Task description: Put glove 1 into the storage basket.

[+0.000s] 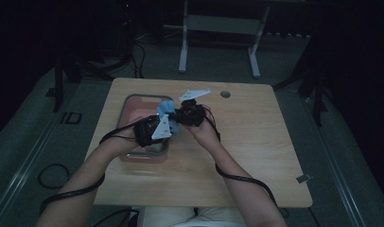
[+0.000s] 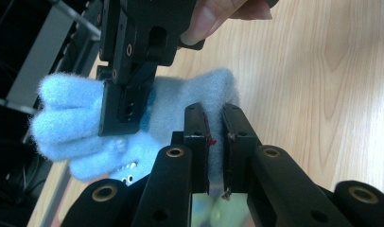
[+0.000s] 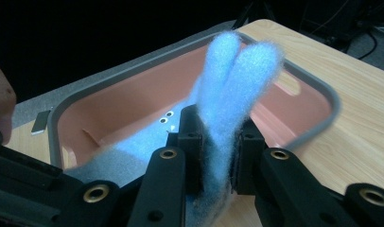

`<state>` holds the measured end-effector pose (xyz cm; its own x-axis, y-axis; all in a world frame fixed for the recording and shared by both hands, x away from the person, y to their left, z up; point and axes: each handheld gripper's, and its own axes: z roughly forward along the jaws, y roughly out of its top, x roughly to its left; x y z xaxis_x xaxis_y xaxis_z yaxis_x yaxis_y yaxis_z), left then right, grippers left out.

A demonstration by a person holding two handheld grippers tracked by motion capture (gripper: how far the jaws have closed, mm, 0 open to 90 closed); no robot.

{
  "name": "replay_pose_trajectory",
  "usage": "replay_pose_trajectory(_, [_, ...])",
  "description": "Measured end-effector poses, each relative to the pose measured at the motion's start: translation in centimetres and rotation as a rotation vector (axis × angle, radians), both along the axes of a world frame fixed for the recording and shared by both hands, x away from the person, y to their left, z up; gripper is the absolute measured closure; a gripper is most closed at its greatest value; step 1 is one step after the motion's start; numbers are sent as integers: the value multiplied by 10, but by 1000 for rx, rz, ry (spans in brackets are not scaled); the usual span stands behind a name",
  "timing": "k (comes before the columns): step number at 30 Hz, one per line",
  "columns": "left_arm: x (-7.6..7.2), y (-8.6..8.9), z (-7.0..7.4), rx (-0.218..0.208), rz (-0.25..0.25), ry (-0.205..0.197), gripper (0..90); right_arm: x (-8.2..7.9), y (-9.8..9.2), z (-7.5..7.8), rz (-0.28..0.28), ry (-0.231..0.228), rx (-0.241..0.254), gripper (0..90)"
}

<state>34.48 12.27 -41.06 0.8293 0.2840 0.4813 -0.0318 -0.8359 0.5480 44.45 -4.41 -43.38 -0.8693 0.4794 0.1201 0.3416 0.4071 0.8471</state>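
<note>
**Blue glove held between both grippers above the tub's edge**

We had the fuzzy blue glove (image 1: 167,108) off the table, pinched at two places and stretched between our two tools. In the high view it hung over the right-hand rim of the pink tub (image 1: 133,101), which sat on the left half of the wooden table (image 1: 256,142).

The left gripper (image 2: 217,142) was clenched on the glove's cuff end: in the left gripper view a thin fold of blue pile ran up between the two pads, which stood almost together. The right gripper (image 3: 217,156) was clamped on the finger end, and in its own view two fleecy fingers rose straight up out of the jaws, with the tub's open basin lying just beyond them. From the left gripper view we could see the right gripper's black jaws biting across the glove near the base of its fingers, with the fingers bunched to the far side of them.

So the glove's long axis ran from one set of jaws to the other, cuff towards our left hand (image 1: 133,137), fingers towards our right hand (image 1: 204,130). The two grips were close together, with only a short span of cloth between them. We judged the left hand the nearer to the tub, so any lowering into it would lead with the cuff end.
</note>
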Motion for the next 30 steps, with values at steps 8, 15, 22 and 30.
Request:
replay_pose_trajectory(8, [-1,34,-8,19,34,33,824,3,37,-10,22,48,24,779])
replay_pose_trajectory(15, [11,42,-34,51,51,87,824,8,50,-31,3,76,10,777])
replay_pose_trajectory(22, [23,33,-61,74,45,153,824,14,51,-52,-23,107,-30,769])
replay_pose_trajectory(30, [28,28,-65,110,44,196,822,10,53,-54,-39,67,-73,614])
